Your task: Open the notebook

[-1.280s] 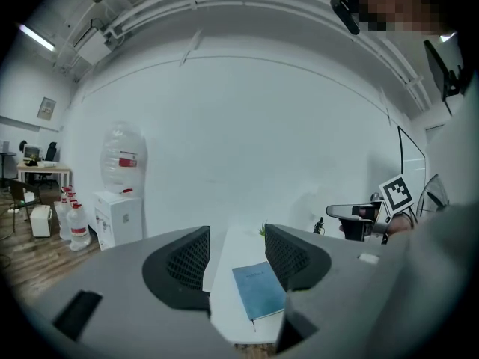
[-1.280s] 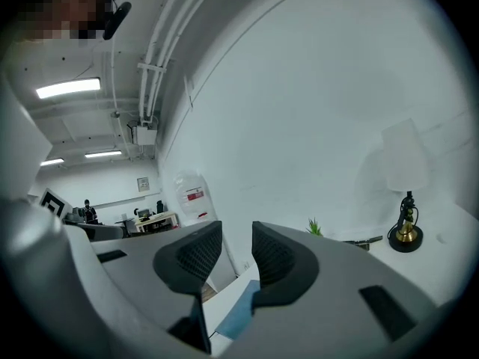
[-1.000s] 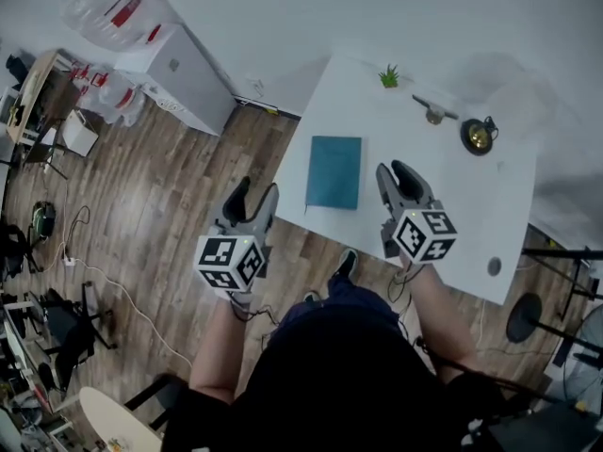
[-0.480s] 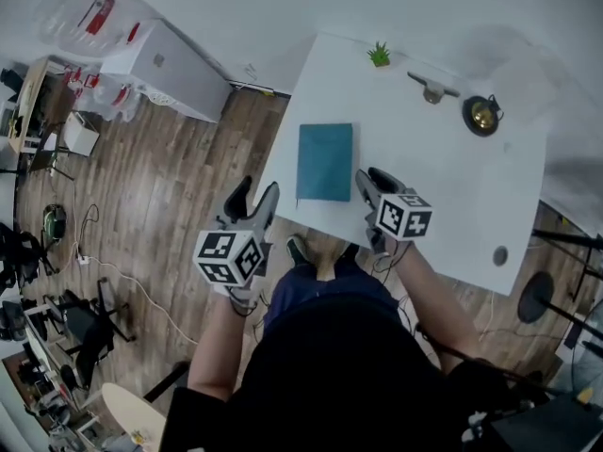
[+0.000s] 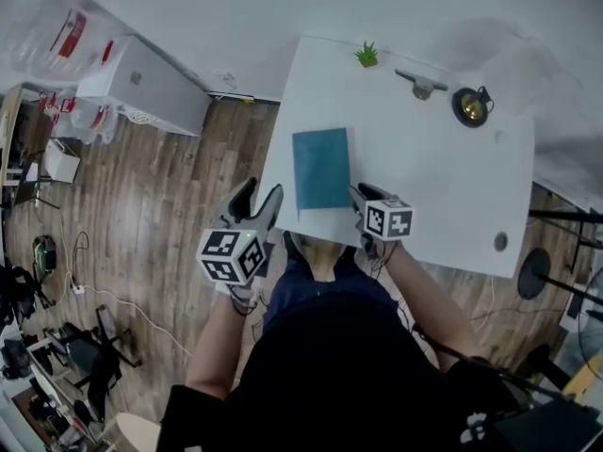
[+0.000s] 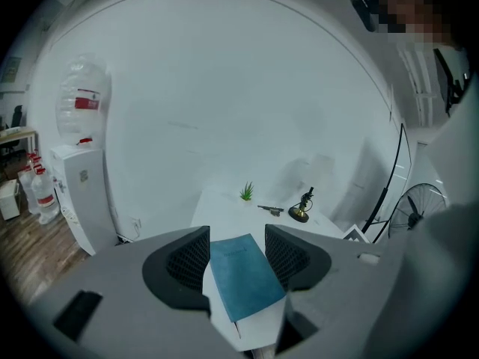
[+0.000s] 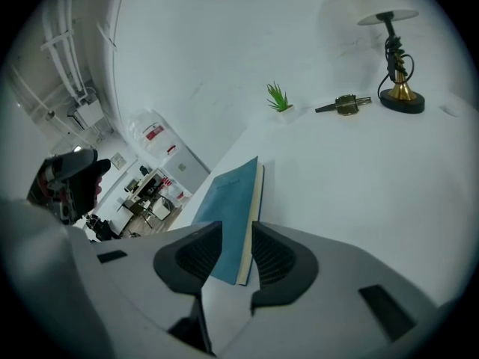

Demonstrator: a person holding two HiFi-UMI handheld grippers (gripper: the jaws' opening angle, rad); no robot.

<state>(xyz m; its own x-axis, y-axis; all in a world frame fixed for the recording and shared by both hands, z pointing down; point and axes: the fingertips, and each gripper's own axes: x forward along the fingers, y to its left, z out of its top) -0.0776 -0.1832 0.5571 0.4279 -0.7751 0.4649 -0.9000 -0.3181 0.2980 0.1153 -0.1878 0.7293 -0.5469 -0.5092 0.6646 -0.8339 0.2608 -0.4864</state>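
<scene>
Both sets of jaws are spread apart and holding nothing. Looking down the right gripper point(image 7: 236, 232), the near corner of the teal notebook point(image 5: 321, 169) sits in the gap between the jaws with its cream page edge facing that side. They aren't pressing on it, though I can't tell for sure whether a tip is grazing the cover. The left gripper point(image 6: 236, 235) frames the notebook between its jaws too, only from farther back. The head view shows it out past the near-left edge of the table point(image 5: 443, 186), over the wood floor point(image 5: 179, 186) and well apart from the book. The notebook is closed and lies flat near the left front part of the white table. A little plant point(image 5: 366, 55) and a small lamp point(image 5: 470, 107) sit way off at the far side, so nothing's in the way. My take: this is the approach for lifting the cover, and the task has barely started. To do it well I'd slip one right jaw under just the cover at that page edge, not the whole block. Then pinch lightly and swing it over toward the spine side. I'd bring the left in to pin the back half down, otherwise the whole book probably slides or lifts with it.
</scene>
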